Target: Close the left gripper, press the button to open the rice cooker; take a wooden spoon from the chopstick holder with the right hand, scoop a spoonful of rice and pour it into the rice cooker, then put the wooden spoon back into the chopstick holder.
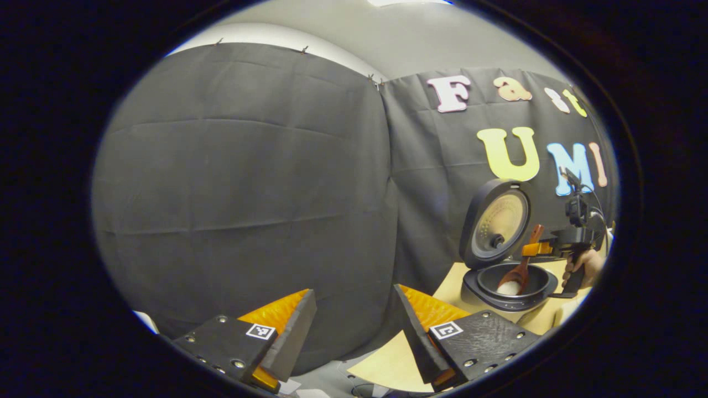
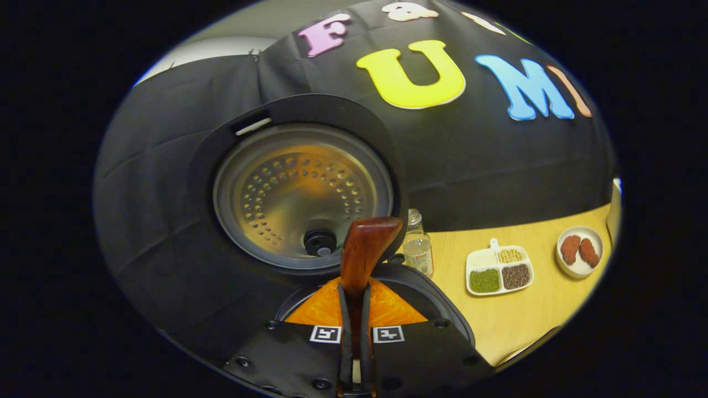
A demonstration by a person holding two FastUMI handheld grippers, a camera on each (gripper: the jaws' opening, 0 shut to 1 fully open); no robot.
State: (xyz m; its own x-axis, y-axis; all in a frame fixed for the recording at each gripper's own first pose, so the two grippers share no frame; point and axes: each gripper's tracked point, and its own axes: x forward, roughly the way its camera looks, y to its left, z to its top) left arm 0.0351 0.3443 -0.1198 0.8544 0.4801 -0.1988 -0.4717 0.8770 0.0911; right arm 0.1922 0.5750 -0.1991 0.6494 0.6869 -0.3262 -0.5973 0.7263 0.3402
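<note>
The rice cooker (image 2: 387, 276) stands with its raised lid (image 2: 301, 193) walling off the back. A small bottle (image 2: 417, 249) crowds its right flank; beyond, bare table (image 2: 531, 315) runs to a divided dish (image 2: 499, 271) and bowl (image 2: 579, 251).

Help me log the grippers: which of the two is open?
The left gripper: its fingers stand wide apart with nothing between them. The right gripper is clamped on the wooden spoon.

The dark round rice cooker (image 1: 509, 284) stands open, lid upright at 12 o'clock; the reddish-brown wooden spoon (image 1: 520, 271), bowl heaped with white rice (image 1: 508, 287), dips steeply into its pot.
</note>
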